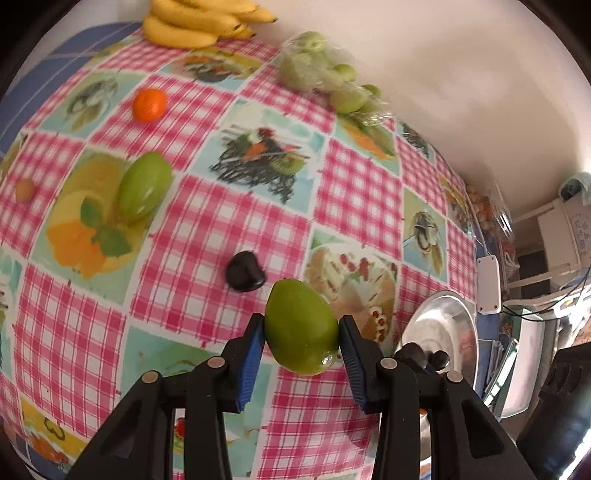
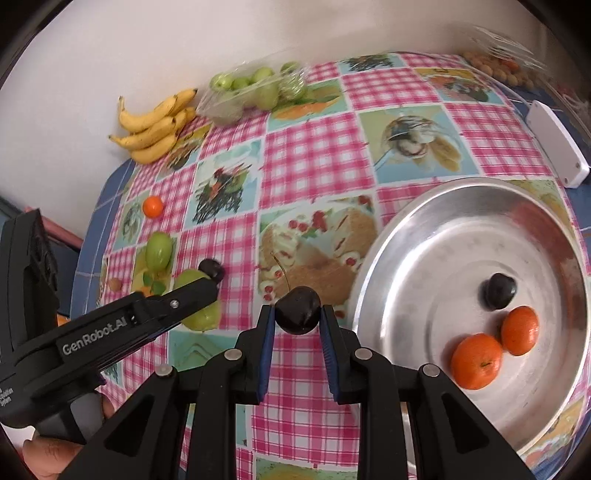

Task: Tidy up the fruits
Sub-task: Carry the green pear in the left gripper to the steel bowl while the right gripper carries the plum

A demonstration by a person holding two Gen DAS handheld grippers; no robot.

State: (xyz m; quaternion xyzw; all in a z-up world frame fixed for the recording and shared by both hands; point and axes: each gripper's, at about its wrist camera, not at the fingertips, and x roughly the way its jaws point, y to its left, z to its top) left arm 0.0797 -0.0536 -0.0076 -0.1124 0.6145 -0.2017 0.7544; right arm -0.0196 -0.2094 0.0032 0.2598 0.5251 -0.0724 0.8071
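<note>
Cherry in right grip: dark cherry [image 2: 297,310] pinched at its widest girth between the blue pads of the right gripper [image 2: 297,314], lifted clear of the checked tablecloth [image 2: 314,147], its thin stem pointing up and away.
Cherry handling: probably light, smooth-skinned and soft enough to bruise; a gentle squeeze across the middle looks right, since the round glossy skin could squirt out of a grip near either end.
Green fruit in left grip: oval green fruit [image 1: 301,326] clamped across its short axis by the left gripper [image 1: 301,332], also off the cloth.
Green fruit handling: likely firm and heavier than the cherry, waxy; the hold sits near the fat middle, which should resist tipping.
Destination: metal tray [image 2: 424,236] just right of the cherry, already holding two oranges [image 2: 476,360] and another dark cherry [image 2: 498,291].
Loose on cloth: second green fruit [image 1: 144,188], small orange [image 1: 149,105], dark cherry [image 1: 244,271].
Far edge: bananas [image 1: 192,22], bagged green fruits [image 1: 317,70].
</note>
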